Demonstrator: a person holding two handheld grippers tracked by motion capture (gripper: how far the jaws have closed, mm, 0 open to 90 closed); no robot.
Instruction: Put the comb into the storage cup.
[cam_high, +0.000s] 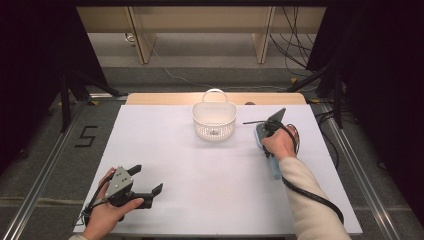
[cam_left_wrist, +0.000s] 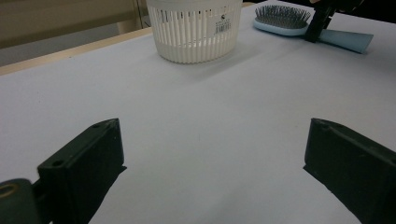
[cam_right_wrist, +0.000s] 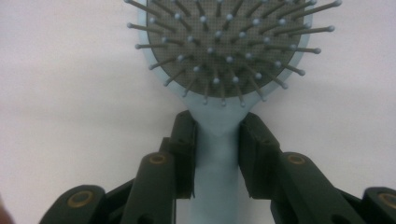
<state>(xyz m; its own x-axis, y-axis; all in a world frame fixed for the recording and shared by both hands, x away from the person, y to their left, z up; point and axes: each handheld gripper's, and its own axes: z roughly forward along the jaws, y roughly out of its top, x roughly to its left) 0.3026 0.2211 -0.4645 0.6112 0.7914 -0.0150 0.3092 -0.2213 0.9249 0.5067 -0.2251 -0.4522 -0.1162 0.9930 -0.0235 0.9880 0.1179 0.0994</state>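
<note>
Right gripper (cam_right_wrist: 217, 149) clamped hairbrush (cam_right_wrist: 219, 60) at neck; lift level, bristles up, clear basket (cam_high: 214, 120) rim; left gripper (cam_left_wrist: 212, 163) wide, idle on table (cam_high: 210, 190)

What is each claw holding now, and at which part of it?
The right claw grips the light blue hairbrush at the neck, where the handle meets the head. The left claw is open and holds nothing.
</note>
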